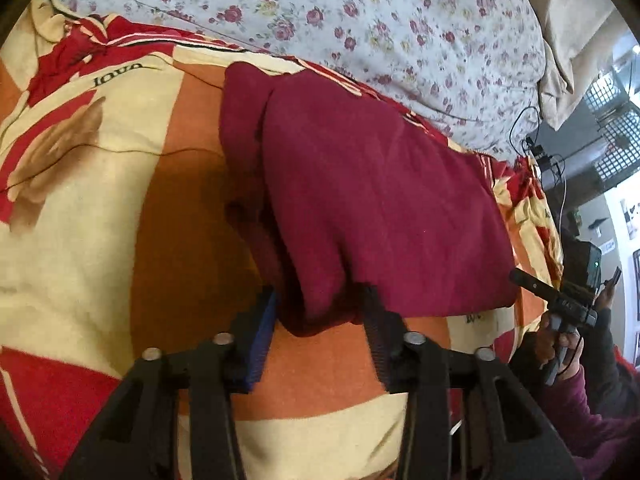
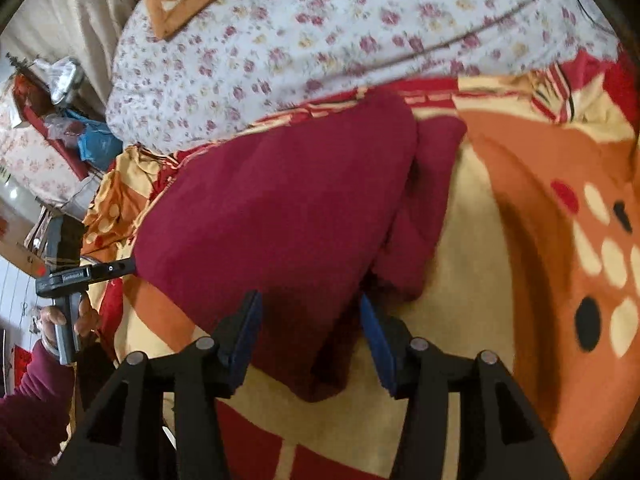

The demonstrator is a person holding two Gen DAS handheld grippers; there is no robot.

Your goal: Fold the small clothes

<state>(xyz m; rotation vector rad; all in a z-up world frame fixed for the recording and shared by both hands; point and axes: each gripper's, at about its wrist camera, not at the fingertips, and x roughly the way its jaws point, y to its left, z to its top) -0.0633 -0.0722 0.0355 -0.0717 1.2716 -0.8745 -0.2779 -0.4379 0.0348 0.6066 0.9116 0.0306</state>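
Note:
A maroon garment [image 1: 360, 184] lies folded over on a red, orange and cream blanket [image 1: 100, 208]. It also shows in the right wrist view [image 2: 280, 208]. My left gripper [image 1: 320, 300] is open, its jaws either side of the garment's near left corner. My right gripper [image 2: 310, 312] is open too, its blue-padded jaws straddling the garment's near right corner. The cloth sits between the pads in both views, with gaps at the sides. The right gripper also shows in the left wrist view [image 1: 532, 280], and the left gripper in the right wrist view [image 2: 120, 268].
A floral quilt [image 1: 360, 12] is bunched behind the blanket. A beige curtain [image 1: 572, 40], cables and a dark stand [image 1: 548, 164] are at the bed's right side. Bags and clutter [image 2: 76, 128] stand left of the bed.

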